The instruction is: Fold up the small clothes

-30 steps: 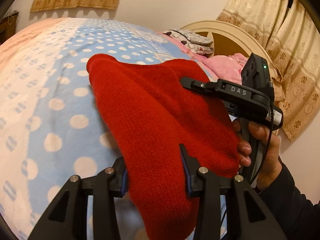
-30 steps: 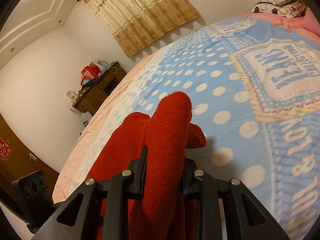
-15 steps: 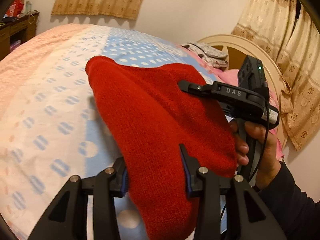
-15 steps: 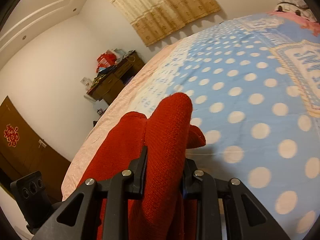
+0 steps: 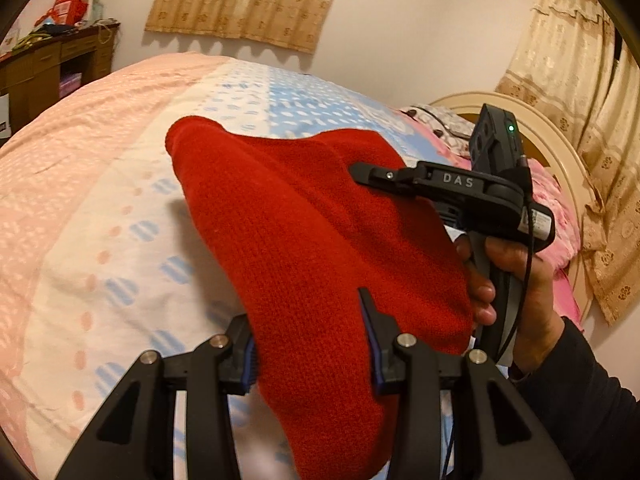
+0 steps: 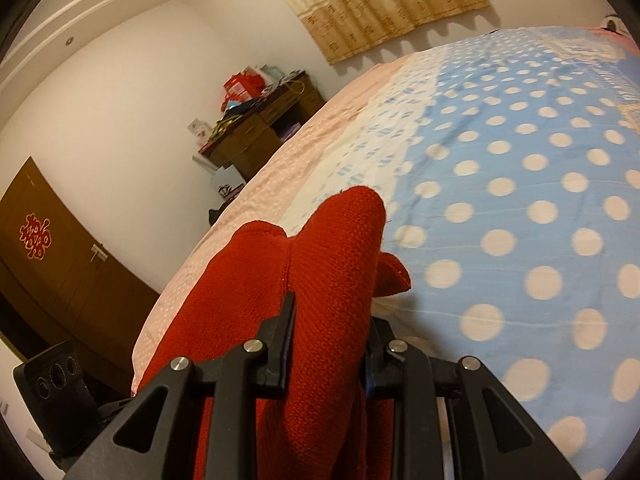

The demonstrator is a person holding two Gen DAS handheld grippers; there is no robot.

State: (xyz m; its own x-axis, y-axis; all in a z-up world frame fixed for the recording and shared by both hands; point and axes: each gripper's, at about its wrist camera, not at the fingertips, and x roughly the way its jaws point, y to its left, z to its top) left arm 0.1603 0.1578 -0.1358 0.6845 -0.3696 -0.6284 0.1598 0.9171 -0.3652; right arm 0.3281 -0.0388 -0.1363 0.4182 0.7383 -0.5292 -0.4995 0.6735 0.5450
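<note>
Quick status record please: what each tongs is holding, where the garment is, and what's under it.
garment: red knit, one piece, held by both tongs
left tongs: shut on the knit's near edge
right tongs: shut on a bunched fold of the knit
right hand: gripping the handle, beside the knit
garment position: appears lifted off the bed, hanging between the tongs
surface below: bed, dotted blue and pink cover
fold state: not laid flat yet

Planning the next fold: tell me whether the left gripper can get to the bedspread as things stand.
Probably not freely: the left gripper has its jaws shut on the red knit garment, which hangs between it and the bedspread; the right gripper grips it too.
</note>
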